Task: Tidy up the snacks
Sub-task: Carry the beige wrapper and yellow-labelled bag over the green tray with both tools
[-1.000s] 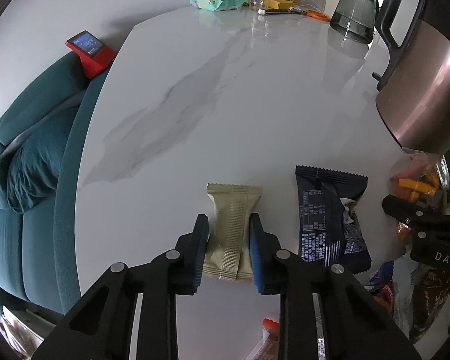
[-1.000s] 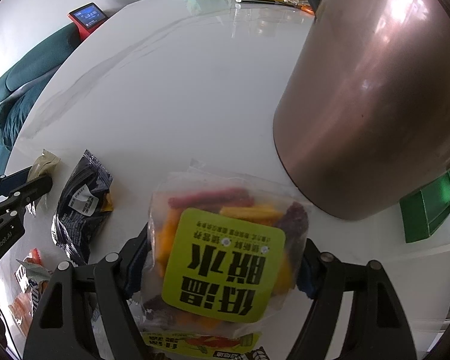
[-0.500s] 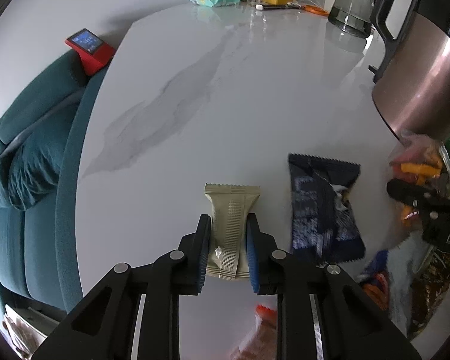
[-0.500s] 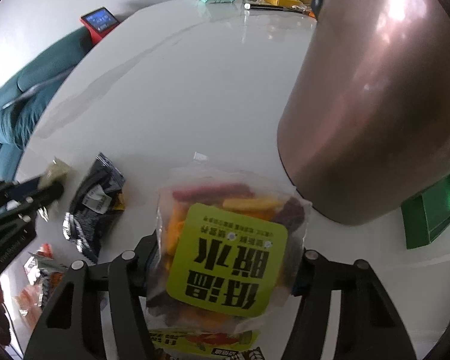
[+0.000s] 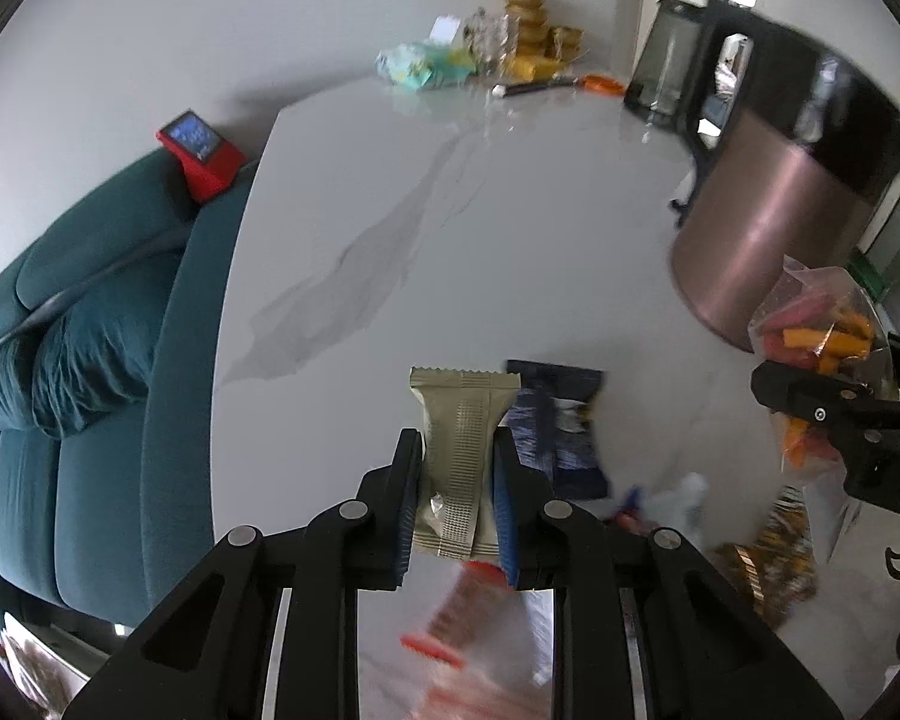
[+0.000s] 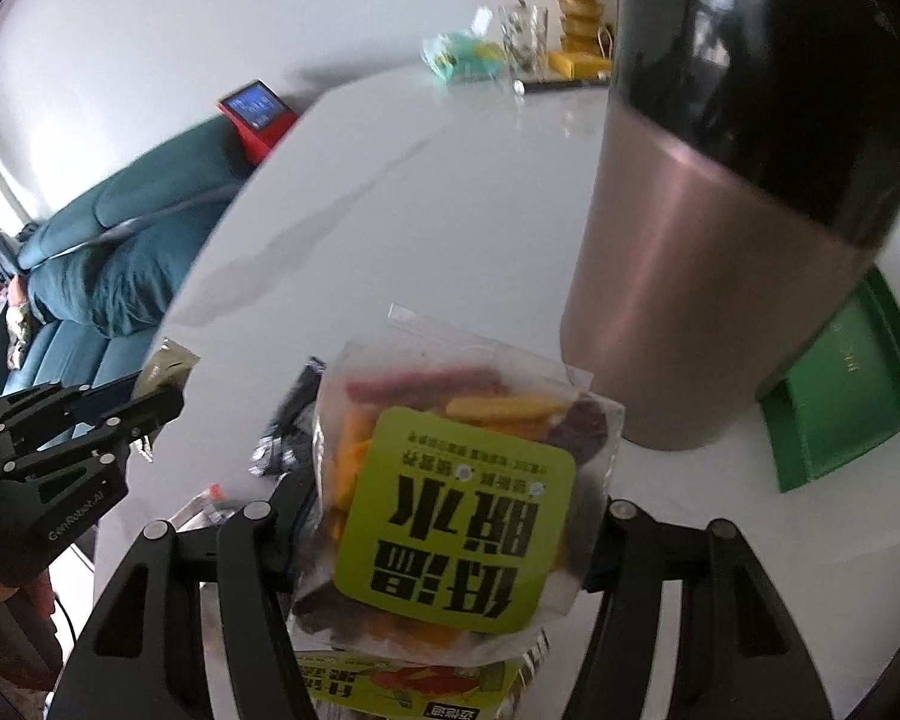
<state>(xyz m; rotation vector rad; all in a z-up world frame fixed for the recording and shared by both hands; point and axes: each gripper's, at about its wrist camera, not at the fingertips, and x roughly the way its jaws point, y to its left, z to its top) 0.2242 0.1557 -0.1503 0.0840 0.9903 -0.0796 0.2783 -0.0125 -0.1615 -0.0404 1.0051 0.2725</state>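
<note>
Two tools here, each with one snack. The left tool (image 5: 456, 495) is clenched on a single beige wrapped snack bar (image 5: 459, 450), pads pressing both long sides. The bar's long axis runs along the fingers, crimped end pointing to 12 o'clock, clear of the white marble table (image 5: 450, 210). The right tool (image 6: 450, 531) is grasping one clear bag of dried veggie sticks (image 6: 450, 480) by its sides, green label up, top seal pointing to 12, also off the table. Its jaws don't look fully spread, but the bag is between them. One dark blue snack packet (image 5: 555, 426) lies flat on the table at about 1 o'clock from the bar, lengthwise toward 12. One copper-coloured thermos jug (image 6: 690, 270) stands at 2 o'clock from the bag. A few more wrappers sit blurred underneath; can't count them.
</note>
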